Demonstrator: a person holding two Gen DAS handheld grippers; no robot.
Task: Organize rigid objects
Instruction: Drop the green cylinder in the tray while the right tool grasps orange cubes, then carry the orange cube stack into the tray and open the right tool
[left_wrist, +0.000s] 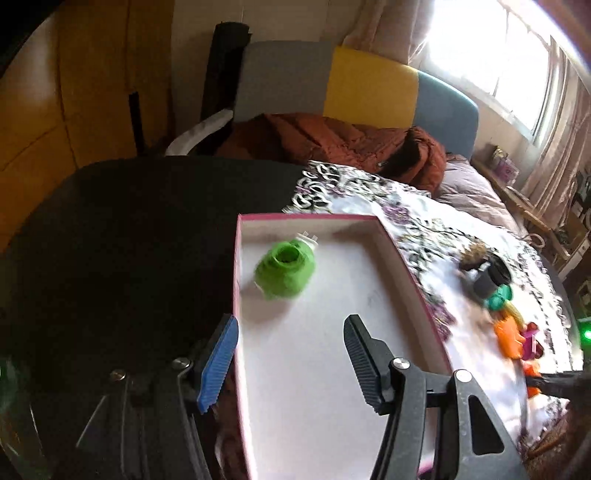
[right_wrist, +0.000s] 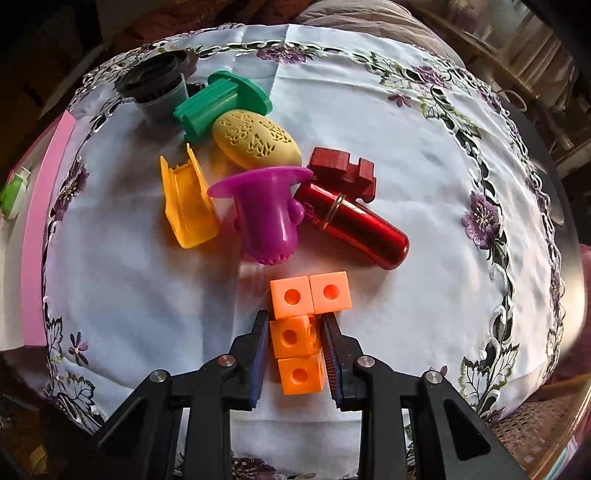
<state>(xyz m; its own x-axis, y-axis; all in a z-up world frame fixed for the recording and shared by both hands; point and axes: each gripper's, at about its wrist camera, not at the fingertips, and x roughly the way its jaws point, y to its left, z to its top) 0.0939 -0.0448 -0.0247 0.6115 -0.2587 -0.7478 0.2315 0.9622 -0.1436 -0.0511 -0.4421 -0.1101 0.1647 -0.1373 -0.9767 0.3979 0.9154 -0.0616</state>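
A white box with a pink rim (left_wrist: 413, 273) lies on the flowered cloth. A green object with a white end (left_wrist: 286, 269) rests in its far left corner. My left gripper (left_wrist: 290, 325) hovers open over the near part of the box, with nothing between its fingers. In the right wrist view, my right gripper (right_wrist: 295, 321) is shut on a block of joined orange cubes (right_wrist: 310, 295) and points steeply down at the cloth. Just beyond lie a purple funnel-shaped piece (right_wrist: 266, 218), a red metal cylinder (right_wrist: 354, 225) and a yellow chute (right_wrist: 188, 206).
A dark red wooden block (right_wrist: 343, 170), a yellow perforated oval (right_wrist: 255, 142), a green flanged piece (right_wrist: 221, 103) and a grey cup (right_wrist: 159, 88) crowd the cloth behind. The box's pink edge (right_wrist: 37, 240) runs along the left. Bare black tabletop (left_wrist: 129, 240) lies left of the box, and a bed beyond.
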